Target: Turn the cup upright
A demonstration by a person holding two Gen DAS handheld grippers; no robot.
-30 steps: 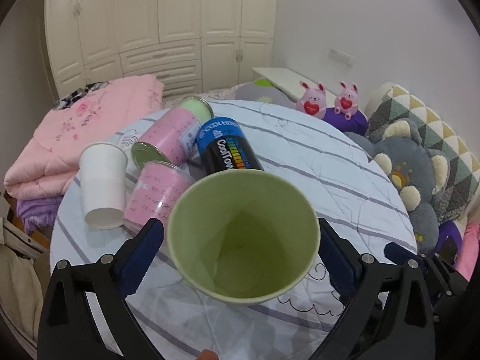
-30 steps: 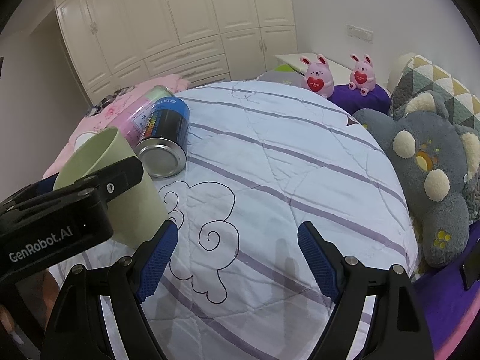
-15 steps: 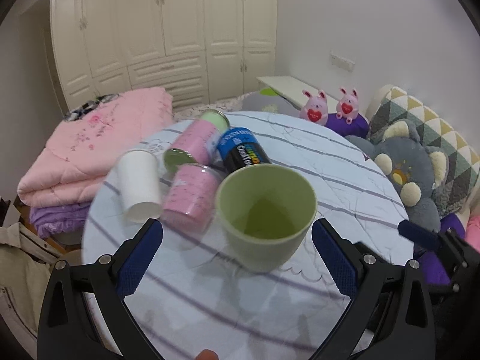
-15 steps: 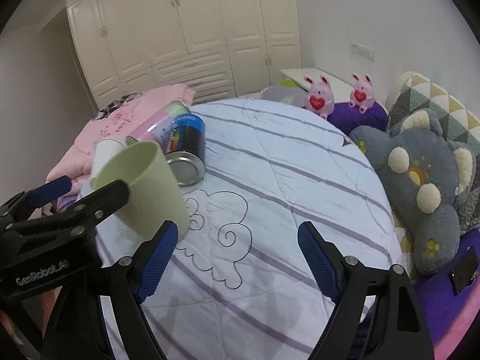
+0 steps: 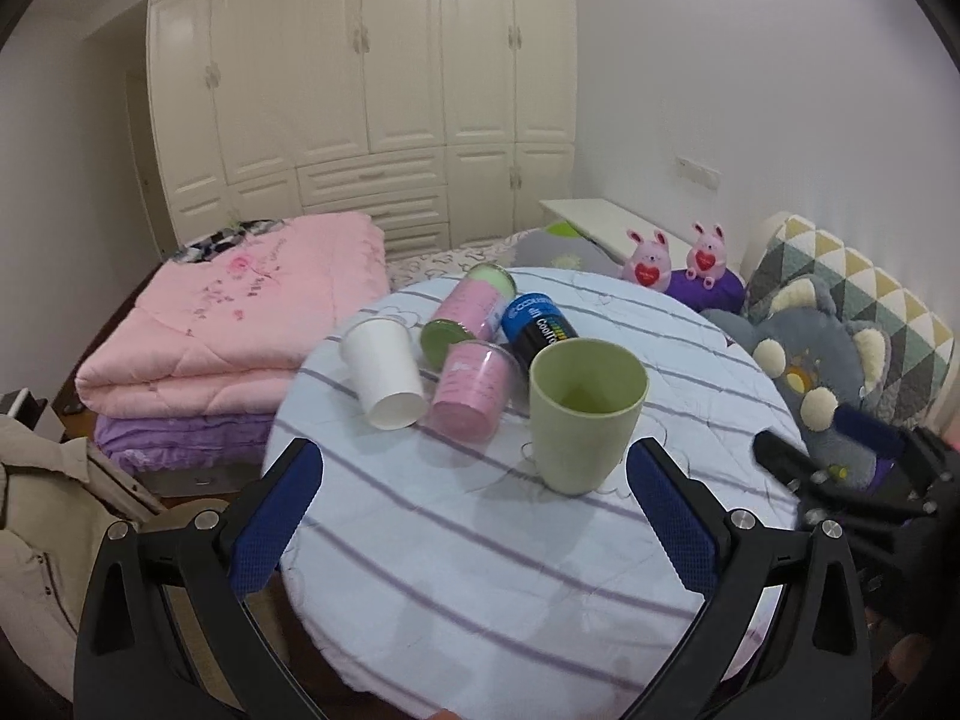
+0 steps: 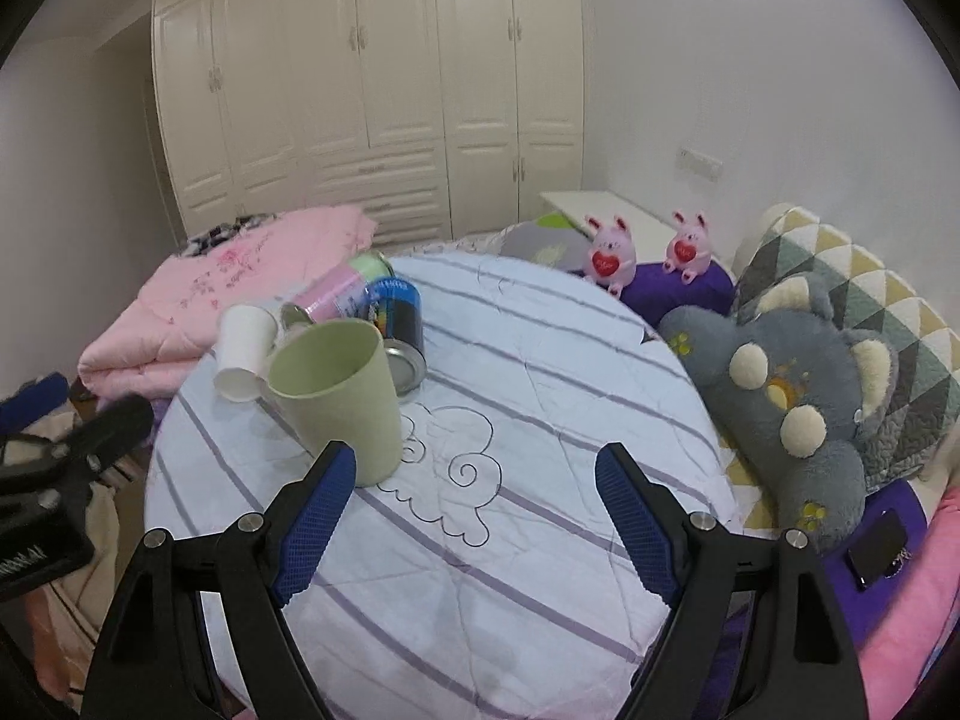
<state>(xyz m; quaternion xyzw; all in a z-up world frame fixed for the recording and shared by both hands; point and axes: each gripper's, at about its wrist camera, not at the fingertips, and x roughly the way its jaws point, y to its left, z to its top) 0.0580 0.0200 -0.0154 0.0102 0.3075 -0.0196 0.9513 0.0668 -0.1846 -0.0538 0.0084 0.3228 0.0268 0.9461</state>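
Note:
A light green cup (image 5: 579, 423) stands upright, mouth up, on the round table with a striped white cloth (image 5: 480, 546). It also shows in the right wrist view (image 6: 342, 402), left of centre. My left gripper (image 5: 474, 516) is open and empty, pulled back from the cup, which stands beyond its blue pads. My right gripper (image 6: 474, 522) is open and empty, with the cup just beyond its left pad (image 6: 315, 525).
Behind the cup lie a white paper cup (image 5: 384, 378), two pink cans (image 5: 471, 390) and a blue-black can (image 5: 537, 327) on their sides. A folded pink quilt (image 5: 240, 324) lies left, plush toys (image 5: 804, 366) and cushions right. Wardrobes line the back wall.
My left gripper let go of the green cup and drew back. The cup now stands upright alone on the table. My right gripper also drew back a little.

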